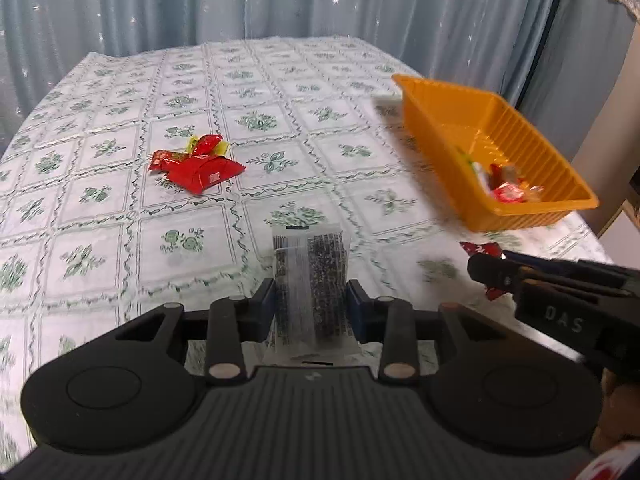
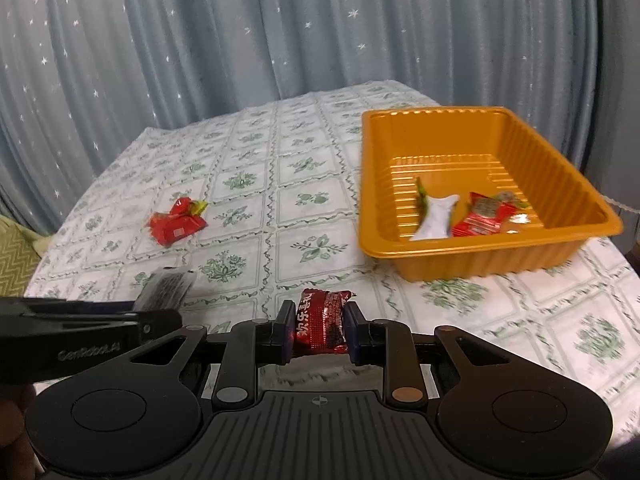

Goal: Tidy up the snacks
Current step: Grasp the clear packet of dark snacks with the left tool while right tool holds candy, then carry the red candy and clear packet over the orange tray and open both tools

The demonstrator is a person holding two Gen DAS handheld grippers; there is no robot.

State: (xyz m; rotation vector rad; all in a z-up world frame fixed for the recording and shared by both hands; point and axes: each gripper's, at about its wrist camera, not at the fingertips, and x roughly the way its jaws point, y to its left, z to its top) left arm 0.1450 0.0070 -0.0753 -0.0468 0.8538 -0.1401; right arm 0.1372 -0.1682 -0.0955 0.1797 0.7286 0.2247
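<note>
Left claw (image 1: 310,304) clamped on clear dark-speckled packet (image 1: 310,276); right claw (image 2: 319,326) gripping red snack packet (image 2: 320,322); orange tray (image 2: 400,248) on worktop (image 2: 280,220) holds several snacks.

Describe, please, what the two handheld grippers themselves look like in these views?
Both are matte black plastic. The left gripper and right gripper each have a ribbed grey-black body, two round disc housings, linked arms with silver and copper-coloured pivot pins, and dark blue finger pads. Pale lettering marks each gripper's side. A red-and-white sleeve edge shows at the corner.
</note>
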